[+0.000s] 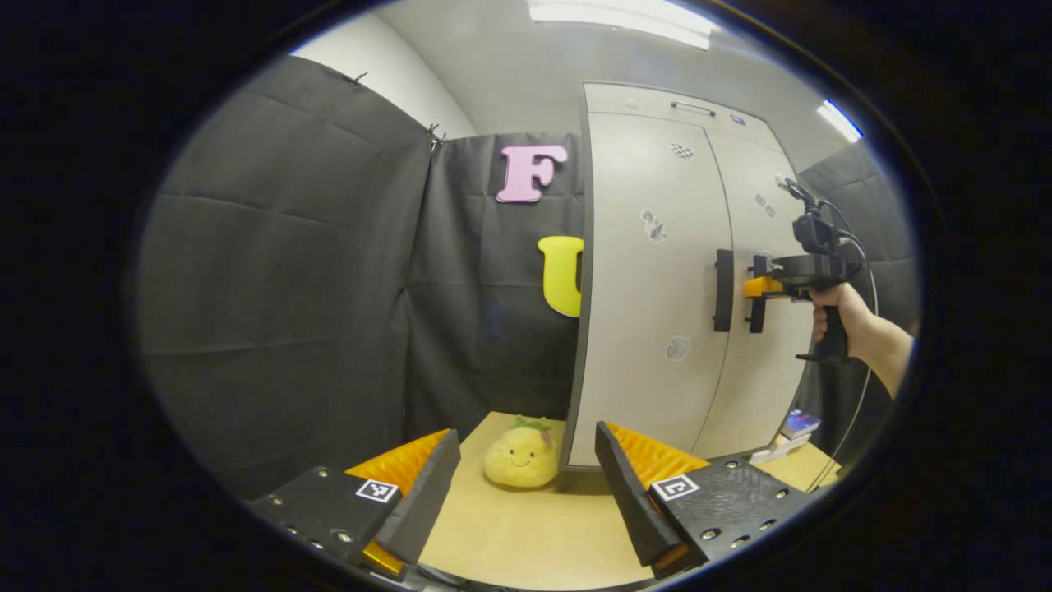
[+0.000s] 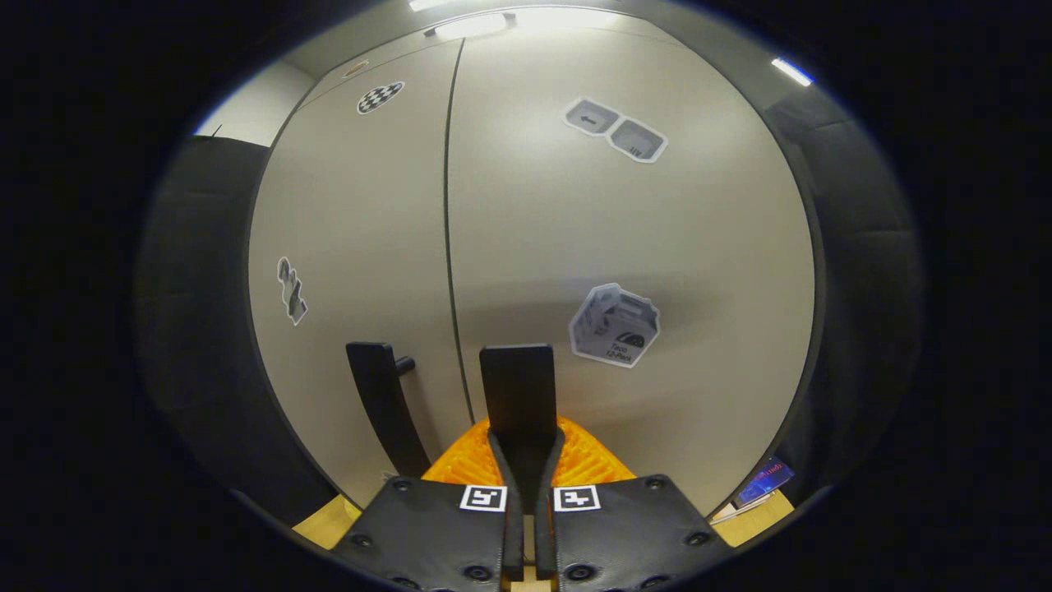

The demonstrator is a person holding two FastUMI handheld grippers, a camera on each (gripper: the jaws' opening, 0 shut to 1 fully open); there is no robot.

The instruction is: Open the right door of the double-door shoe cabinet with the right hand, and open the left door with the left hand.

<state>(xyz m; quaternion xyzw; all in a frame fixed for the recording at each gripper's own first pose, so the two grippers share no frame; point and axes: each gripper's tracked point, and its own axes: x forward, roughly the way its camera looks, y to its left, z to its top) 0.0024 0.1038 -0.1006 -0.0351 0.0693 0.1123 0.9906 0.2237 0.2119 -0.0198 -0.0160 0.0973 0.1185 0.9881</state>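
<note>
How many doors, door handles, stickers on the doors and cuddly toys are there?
Doors: 2, left door and right door.
Door handles: 2, left handle and right handle.
Stickers: 5, such as the checkered one.
Cuddly toys: 1, a yellow plush.
Total: 10.

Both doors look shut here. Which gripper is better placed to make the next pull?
Right. The right gripper is closed on the right door handle, ready to pull. The left gripper is open, back from the cabinet, with the left door handle untouched.
</note>
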